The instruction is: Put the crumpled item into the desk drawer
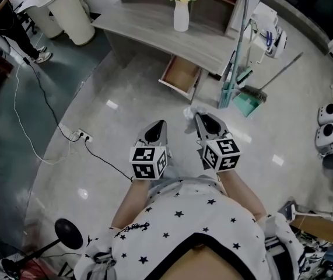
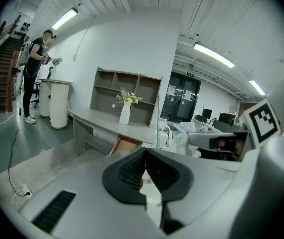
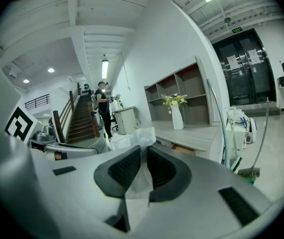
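My right gripper [image 3: 142,152] is clamped on the crumpled plastic bag [image 3: 132,137]. The thin, translucent film is pinched between the two ribbed pads and bunches up in a loose wad beyond the tips. From the head view the wad shows as a pale clump just past the nose of that gripper, held in the air over the glossy floor [image 1: 125,115], short of the desk.

My left gripper [image 2: 144,152] has its jaws drawn together at the tips with nothing between them. It sits just beside the right one, both level in front of my chest.

Ahead is the grey desk [image 1: 213,51]. Its drawer [image 1: 181,74] is pulled open below the worktop [image 1: 149,25], showing a bare wood-coloured inside. A white vase [image 1: 181,15] of pale flowers stands upright on the worktop.

To the right of the drawer a broom [image 1: 271,77] and a green dustpan [image 1: 248,104] lean near the desk's end. A power strip [image 1: 80,135] with trailing cables lies on the floor to my left. Another person [image 1: 3,22] stands well apart in the far left corner.
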`<state>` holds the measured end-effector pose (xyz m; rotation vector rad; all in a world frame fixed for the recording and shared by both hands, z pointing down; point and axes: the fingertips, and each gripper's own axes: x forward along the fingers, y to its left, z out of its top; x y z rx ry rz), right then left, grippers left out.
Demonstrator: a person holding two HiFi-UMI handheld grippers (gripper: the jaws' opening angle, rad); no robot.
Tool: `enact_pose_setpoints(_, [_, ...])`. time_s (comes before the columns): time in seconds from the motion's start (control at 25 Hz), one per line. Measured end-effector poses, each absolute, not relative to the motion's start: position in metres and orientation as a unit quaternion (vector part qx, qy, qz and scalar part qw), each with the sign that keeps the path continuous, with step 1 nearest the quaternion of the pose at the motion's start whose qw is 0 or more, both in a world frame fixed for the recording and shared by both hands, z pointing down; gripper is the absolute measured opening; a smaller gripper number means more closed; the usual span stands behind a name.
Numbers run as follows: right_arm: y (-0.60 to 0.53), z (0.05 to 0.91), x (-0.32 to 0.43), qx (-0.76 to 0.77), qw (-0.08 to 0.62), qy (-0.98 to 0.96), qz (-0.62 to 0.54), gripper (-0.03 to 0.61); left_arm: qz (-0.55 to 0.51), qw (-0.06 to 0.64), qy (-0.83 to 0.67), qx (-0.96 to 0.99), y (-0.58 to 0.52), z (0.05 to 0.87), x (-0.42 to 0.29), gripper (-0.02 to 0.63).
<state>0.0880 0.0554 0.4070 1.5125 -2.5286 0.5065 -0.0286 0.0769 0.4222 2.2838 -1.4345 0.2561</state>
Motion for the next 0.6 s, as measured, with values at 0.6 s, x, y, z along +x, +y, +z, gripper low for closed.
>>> enact_pose_setpoints(0.6, [-0.081, 0.410, 0.045, 0.537, 0.077, -0.823, 0.169, 0.037, 0.101, 0.211, -0.482, 0.844, -0.063, 0.427, -0.074, 0.014])
